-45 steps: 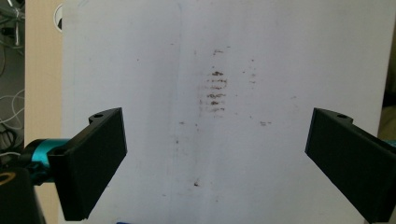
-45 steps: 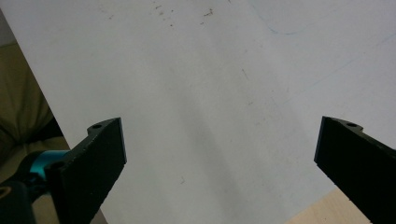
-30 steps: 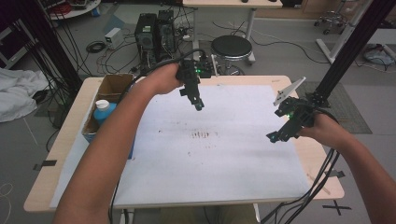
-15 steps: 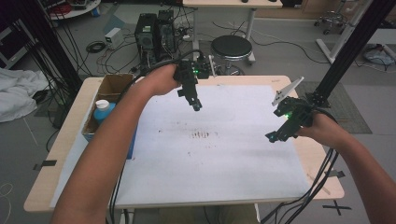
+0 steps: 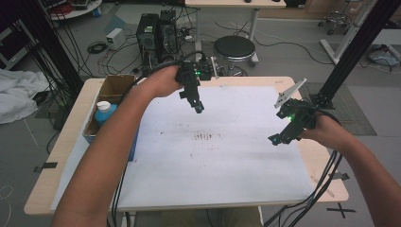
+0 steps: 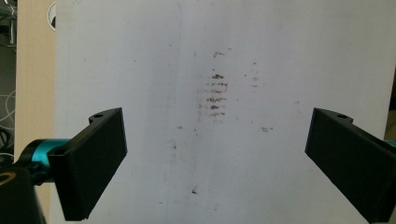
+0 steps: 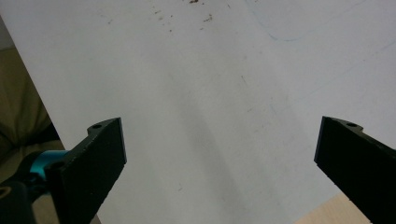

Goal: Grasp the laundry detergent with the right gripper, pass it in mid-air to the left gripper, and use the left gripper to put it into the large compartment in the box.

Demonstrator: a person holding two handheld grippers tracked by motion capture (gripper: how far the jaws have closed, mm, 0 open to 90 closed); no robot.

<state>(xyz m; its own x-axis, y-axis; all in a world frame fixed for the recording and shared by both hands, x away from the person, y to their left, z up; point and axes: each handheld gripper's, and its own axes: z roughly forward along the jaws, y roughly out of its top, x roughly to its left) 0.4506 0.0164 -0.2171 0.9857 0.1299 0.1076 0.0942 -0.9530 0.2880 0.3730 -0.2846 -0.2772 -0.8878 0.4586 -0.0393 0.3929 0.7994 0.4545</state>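
Observation:
A white sheet covers most of the wooden table; brown smudges mark its middle. My left gripper hangs above the sheet's far left part, pointing down, and is open and empty. In the left gripper view the left gripper has its jaws wide apart over the brown smudges. My right gripper hovers over the sheet's right edge, open and empty. The right gripper frames bare white sheet in the right gripper view.
A cardboard box with a blue-capped bottle stands at the table's left edge. Cables trail off the near right corner. Behind the table are a black stool and computer towers. A black frame post rises at right.
The left gripper has drifted slightly nearer and right; the right gripper has shifted a little left. Both stay open.

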